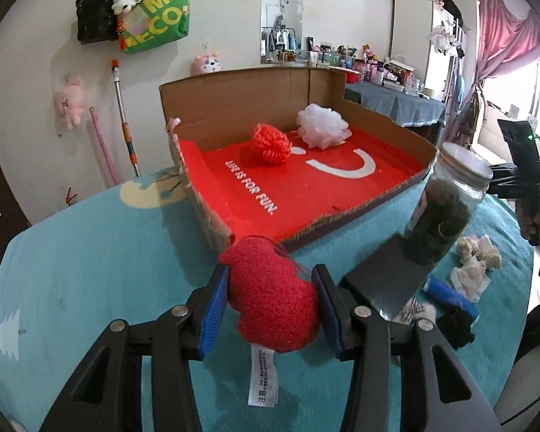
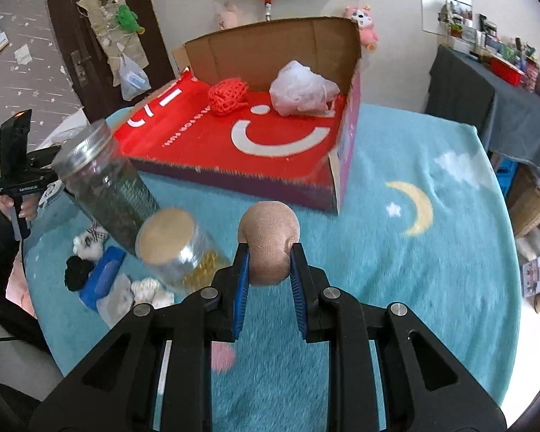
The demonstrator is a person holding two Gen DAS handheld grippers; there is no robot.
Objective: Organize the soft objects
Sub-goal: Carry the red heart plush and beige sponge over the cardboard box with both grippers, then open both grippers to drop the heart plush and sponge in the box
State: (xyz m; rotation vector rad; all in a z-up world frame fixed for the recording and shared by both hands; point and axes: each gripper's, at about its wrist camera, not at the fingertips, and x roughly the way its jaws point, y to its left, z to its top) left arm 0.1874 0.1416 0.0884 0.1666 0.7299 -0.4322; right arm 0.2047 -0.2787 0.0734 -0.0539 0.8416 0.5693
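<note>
My left gripper (image 1: 271,280) is shut on a red plush heart (image 1: 270,295) with a white tag, held above the teal blanket just in front of the cardboard box (image 1: 234,100). My right gripper (image 2: 269,256) is shut on a tan plush ball (image 2: 269,243), also held in front of the box (image 2: 270,46). Inside the box, on its red floor, lie a red knitted ball (image 1: 271,143) (image 2: 228,94) and a white mesh puff (image 1: 322,126) (image 2: 300,88).
A tall glass jar with dark contents (image 1: 446,201) (image 2: 104,180) and a cork-lidded jar (image 2: 176,248) stand on the blanket. Beside them lie a blue roll (image 1: 450,295), a black pompom (image 2: 77,271) and several cream fluffy bits (image 1: 478,252). A grey slab (image 1: 381,277) lies near the left gripper.
</note>
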